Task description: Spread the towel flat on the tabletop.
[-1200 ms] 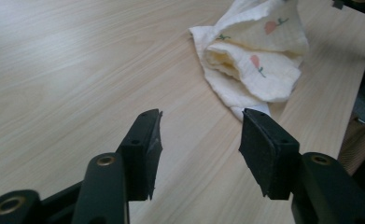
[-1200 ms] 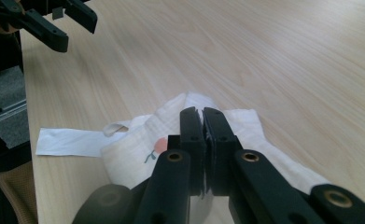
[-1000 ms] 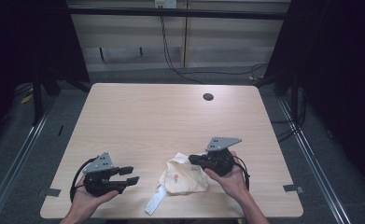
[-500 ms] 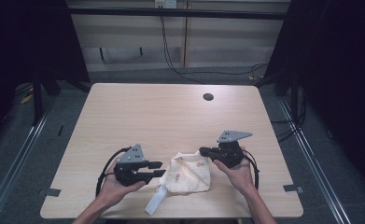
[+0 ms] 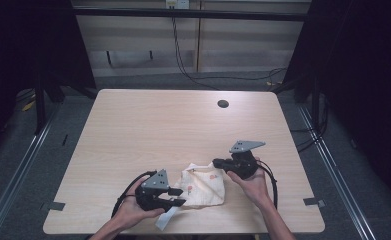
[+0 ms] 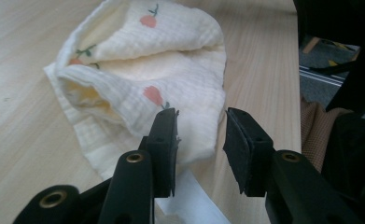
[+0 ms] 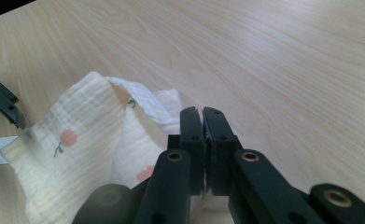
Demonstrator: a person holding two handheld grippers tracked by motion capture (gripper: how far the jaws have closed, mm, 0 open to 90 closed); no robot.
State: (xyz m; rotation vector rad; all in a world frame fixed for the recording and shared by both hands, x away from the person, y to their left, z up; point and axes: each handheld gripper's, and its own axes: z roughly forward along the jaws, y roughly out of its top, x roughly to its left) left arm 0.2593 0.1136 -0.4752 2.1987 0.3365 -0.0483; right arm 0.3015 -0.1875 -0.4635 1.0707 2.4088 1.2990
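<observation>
Since a second ago, the left gripper (image 5: 179,196) has slid in beside the crumpled cloth (image 5: 203,185) near the tabletop (image 5: 158,125) front edge; its half-open jaws, just reopening slightly, hold nothing. Right gripper (image 7: 202,116) is clamped shut on a cloth edge. Risk: left jaws could bunch several layers or snag the white tag (image 5: 167,217).
</observation>
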